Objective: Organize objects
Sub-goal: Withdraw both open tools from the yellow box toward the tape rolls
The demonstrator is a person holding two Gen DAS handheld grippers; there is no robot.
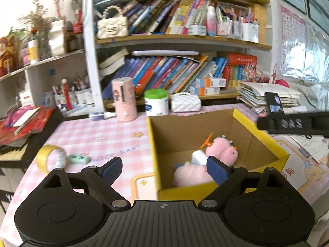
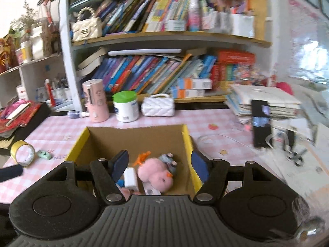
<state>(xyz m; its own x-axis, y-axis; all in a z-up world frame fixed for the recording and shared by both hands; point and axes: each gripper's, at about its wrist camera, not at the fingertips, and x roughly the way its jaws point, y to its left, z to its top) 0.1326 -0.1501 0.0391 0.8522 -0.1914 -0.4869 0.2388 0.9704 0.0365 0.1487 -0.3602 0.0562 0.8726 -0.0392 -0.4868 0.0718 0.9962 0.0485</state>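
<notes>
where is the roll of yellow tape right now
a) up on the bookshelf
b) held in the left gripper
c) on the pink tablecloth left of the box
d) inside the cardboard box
c: the tape roll lies on the pink tablecloth, left of the cardboard box, beside a small green thing.

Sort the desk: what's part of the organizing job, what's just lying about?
Likely job items:
- cardboard box
- pink plush toys, orange clip, small white box, all inside it
- yellow tape roll and green tape dispenser, loose on the tablecloth, probably next

Clutter:
- pink cylinder
- green-lidded tub
- white purse
- phone
- shelf books
</notes>
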